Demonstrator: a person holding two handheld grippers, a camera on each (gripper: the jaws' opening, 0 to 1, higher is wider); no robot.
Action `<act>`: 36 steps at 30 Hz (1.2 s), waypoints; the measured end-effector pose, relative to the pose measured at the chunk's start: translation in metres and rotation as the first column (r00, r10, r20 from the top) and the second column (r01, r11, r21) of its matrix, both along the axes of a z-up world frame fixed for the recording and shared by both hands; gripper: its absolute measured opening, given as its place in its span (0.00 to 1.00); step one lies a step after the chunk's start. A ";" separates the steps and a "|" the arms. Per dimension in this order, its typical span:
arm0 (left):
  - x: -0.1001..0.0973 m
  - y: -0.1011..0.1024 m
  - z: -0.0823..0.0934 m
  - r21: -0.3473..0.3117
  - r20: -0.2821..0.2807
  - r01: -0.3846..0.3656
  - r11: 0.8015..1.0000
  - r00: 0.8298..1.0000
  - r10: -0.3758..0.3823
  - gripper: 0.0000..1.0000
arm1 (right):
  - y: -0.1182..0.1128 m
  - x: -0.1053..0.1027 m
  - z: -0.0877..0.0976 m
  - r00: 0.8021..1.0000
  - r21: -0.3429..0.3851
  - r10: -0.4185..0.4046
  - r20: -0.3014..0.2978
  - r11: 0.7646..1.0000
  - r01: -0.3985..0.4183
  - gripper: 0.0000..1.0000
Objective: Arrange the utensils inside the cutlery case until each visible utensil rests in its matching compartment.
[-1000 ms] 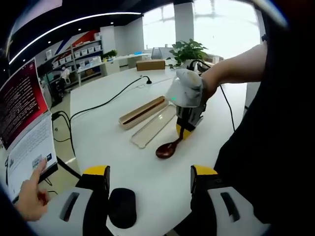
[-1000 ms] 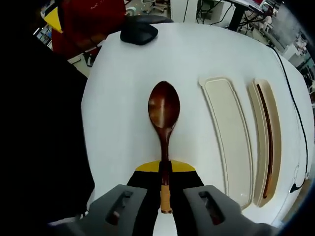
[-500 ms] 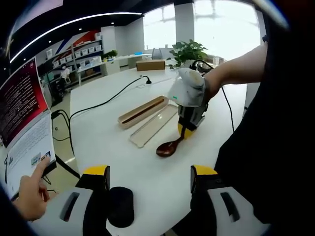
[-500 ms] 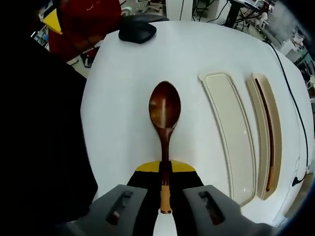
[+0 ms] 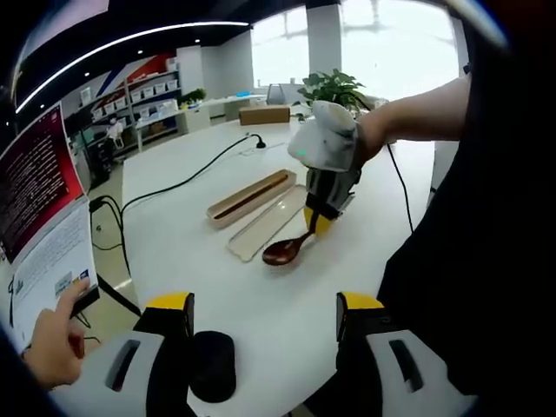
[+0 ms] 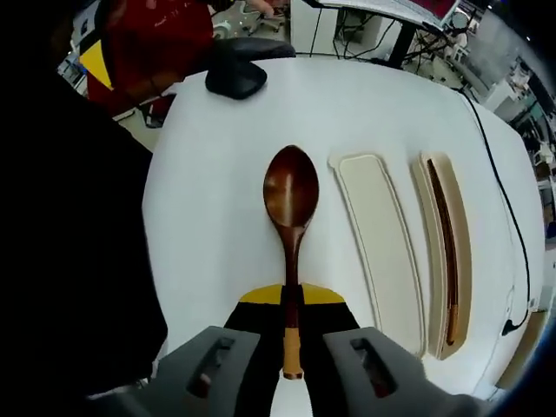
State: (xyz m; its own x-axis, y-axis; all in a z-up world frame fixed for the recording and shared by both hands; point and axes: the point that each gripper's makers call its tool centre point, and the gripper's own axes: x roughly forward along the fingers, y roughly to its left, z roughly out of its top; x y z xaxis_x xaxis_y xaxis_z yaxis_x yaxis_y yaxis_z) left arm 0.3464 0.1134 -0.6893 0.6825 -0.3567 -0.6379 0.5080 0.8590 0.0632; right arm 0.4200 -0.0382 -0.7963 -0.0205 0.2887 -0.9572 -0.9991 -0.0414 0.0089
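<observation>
My right gripper (image 6: 291, 300) is shut on the handle of a dark wooden spoon (image 6: 291, 187), bowl pointing away from the jaws. In the left gripper view that right gripper (image 5: 320, 208) holds the spoon (image 5: 285, 250) low over the white table, its bowl beside the near end of the beige lid (image 5: 269, 223). The cutlery case base (image 5: 252, 198) lies just beyond the lid with brown chopsticks (image 6: 440, 234) in it. In the right gripper view the lid (image 6: 378, 239) and case base (image 6: 460, 252) lie right of the spoon. My left gripper (image 5: 265, 304) stands open near the table's edge.
A black mouse (image 5: 213, 365) sits between my left jaws, also seen as the mouse (image 6: 234, 76) beyond the spoon. A black cable (image 5: 187, 178) crosses the table. A red-and-white sign (image 5: 39, 200) and a person's hand (image 5: 52, 347) are at left. Plant (image 5: 330, 87) and box (image 5: 265, 114) stand far back.
The right gripper has carried the spoon toward the lid and case. In its own view the lid and case now lie closer to the spoon. The left gripper has stayed still.
</observation>
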 end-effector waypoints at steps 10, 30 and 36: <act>-0.001 0.004 0.002 0.011 -0.004 0.002 1.000 1.000 -0.002 0.68 | -0.003 0.022 0.019 0.998 0.023 0.009 0.059 1.000 -0.011 0.01; 0.003 0.006 0.000 0.014 -0.015 0.009 1.000 1.000 -0.008 0.68 | -0.003 0.079 0.055 0.984 0.040 0.030 0.174 0.998 -0.037 0.01; 0.004 0.005 -0.002 0.011 -0.021 0.008 1.000 1.000 -0.008 0.68 | -0.002 0.095 0.064 0.978 0.034 0.046 0.204 0.998 -0.054 0.01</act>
